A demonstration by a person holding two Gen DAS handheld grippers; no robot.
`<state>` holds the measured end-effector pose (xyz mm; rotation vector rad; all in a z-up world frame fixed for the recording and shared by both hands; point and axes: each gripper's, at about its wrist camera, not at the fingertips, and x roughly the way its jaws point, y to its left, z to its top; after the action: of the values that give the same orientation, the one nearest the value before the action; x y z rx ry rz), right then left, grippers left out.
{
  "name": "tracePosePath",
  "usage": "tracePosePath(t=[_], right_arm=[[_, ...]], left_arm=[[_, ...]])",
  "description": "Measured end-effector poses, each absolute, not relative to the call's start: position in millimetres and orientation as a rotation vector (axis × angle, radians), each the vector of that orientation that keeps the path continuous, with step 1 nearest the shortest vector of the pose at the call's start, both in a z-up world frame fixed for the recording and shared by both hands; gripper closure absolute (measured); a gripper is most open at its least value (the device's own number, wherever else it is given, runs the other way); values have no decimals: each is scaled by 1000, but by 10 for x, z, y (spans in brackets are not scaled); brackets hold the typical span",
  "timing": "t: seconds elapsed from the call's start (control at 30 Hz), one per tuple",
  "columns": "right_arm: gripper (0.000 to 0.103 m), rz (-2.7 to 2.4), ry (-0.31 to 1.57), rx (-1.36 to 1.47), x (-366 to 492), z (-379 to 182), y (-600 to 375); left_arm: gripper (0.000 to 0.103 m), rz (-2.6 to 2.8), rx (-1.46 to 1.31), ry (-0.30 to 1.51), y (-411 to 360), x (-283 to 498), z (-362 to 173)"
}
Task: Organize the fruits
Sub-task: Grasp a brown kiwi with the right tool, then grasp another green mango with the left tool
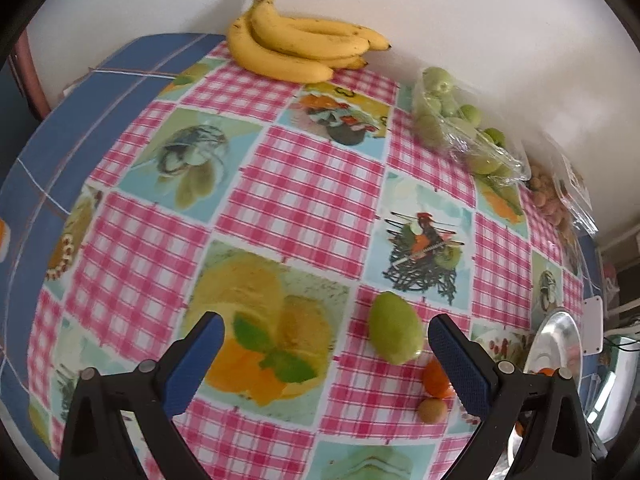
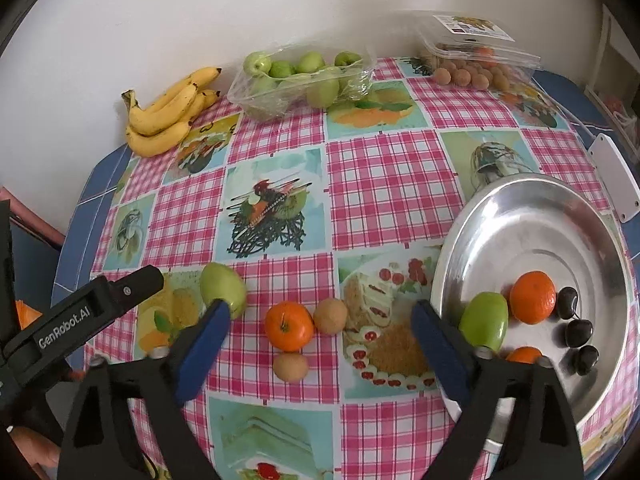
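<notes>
A loose green fruit (image 1: 395,333) (image 2: 223,289) lies on the checked tablecloth. My left gripper (image 1: 326,346) is open above the cloth, the fruit just inside its right finger. An orange mandarin (image 2: 289,325) (image 1: 435,378) and two small brown fruits (image 2: 330,315) (image 2: 291,366) lie beside it. My right gripper (image 2: 320,326) is open and empty, low over the mandarin and brown fruits. A silver plate (image 2: 520,216) on the right holds a green fruit (image 2: 484,320), mandarins (image 2: 533,297) and dark cherries (image 2: 578,332).
Bananas (image 1: 296,46) (image 2: 168,112) lie at the table's back by the wall. A clear tray of green fruits (image 2: 300,80) (image 1: 456,128) and a clear box of brown fruits (image 2: 476,68) stand along the back. A white flat device (image 2: 614,178) lies beyond the plate.
</notes>
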<state>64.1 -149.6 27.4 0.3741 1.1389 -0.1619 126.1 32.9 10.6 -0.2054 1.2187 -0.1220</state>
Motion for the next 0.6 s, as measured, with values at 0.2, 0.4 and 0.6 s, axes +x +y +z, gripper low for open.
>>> tracePosePath(t=[0.2,0.4,0.6], right_arm=[[37,-168,1160,395,734,168,-1545],[54,-162,1193,421,803,24,-1558],[61,-178,1219,435,839,-97,-1578]], left_arm=[[1,-152,-235,1256,211,1313,-18],[8,-181,-230,1273,45,1358,-106],[13,-188,-212,1299,-82,1391,-216]])
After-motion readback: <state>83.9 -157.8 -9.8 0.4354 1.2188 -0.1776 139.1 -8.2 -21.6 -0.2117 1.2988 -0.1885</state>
